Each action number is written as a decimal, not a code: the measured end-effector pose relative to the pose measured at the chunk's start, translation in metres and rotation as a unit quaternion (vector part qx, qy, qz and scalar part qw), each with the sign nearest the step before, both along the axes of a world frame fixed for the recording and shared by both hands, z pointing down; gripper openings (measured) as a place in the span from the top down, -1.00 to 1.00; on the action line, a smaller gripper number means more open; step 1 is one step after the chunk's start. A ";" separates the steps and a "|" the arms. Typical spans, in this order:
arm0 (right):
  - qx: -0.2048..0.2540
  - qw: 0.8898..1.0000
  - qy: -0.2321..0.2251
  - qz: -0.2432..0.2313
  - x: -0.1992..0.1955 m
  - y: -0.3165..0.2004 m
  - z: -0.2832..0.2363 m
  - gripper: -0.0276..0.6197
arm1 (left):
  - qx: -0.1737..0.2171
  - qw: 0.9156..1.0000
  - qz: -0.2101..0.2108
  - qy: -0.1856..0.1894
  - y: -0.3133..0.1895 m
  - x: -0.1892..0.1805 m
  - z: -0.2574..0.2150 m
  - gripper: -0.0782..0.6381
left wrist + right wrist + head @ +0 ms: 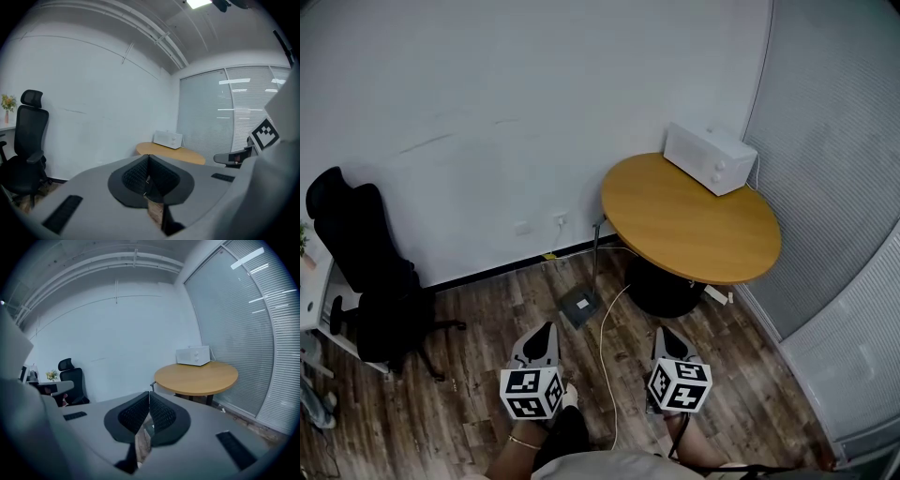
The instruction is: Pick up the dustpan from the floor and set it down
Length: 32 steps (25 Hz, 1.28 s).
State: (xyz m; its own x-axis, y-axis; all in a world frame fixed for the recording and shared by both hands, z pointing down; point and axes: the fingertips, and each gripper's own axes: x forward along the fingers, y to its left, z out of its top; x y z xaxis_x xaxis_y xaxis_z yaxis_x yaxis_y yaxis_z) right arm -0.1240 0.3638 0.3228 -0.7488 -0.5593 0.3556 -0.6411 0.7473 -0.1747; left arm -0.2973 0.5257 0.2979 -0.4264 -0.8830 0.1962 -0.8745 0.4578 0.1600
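Note:
A grey dustpan (579, 306) lies on the wood floor near the wall, its thin handle (595, 246) standing upright. My left gripper (547, 329) hovers just short of the pan, a little to its left. Its jaws are shut and hold nothing. My right gripper (662, 331) is off to the pan's right, close to the table's foot, also shut and empty. In the left gripper view the pads (138, 174) meet at the left gripper's tip (148, 157). In the right gripper view the right gripper (149, 394) points toward the wall, and the dustpan handle's top (152, 385) peeks over its jaws.
A round wooden table (689, 225) on a black foot (661, 287) stands at the right, with a white appliance (710, 157) on it. A white cable (604, 349) runs across the floor between my grippers. A black office chair (373, 277) stands at the left. Blinds (834, 187) line the right side.

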 end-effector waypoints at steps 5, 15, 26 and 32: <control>0.003 1.000 -0.002 0.005 -0.035 -0.030 -0.003 0.82 | 0.004 1.000 0.010 -0.004 -0.033 -0.039 -0.001 0.73; -0.005 1.000 -0.004 0.028 -0.116 -0.092 -0.005 0.82 | 0.000 0.999 0.031 -0.006 -0.100 -0.131 -0.004 0.73; -0.010 0.999 0.003 0.031 -0.197 -0.140 -0.005 0.82 | 0.003 0.999 0.033 -0.003 -0.150 -0.213 0.002 0.73; -0.029 0.999 0.006 0.017 -0.226 -0.146 0.017 0.82 | -0.015 0.999 0.034 0.013 -0.166 -0.235 0.024 0.73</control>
State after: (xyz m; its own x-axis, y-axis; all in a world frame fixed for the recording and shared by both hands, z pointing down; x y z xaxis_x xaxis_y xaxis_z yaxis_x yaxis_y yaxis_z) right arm -0.3499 0.2182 0.3397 -0.7261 -0.5616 0.3968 -0.6674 0.7144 -0.2103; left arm -0.5319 0.3597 0.3223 -0.3603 -0.9034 0.2326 -0.8994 0.4026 0.1702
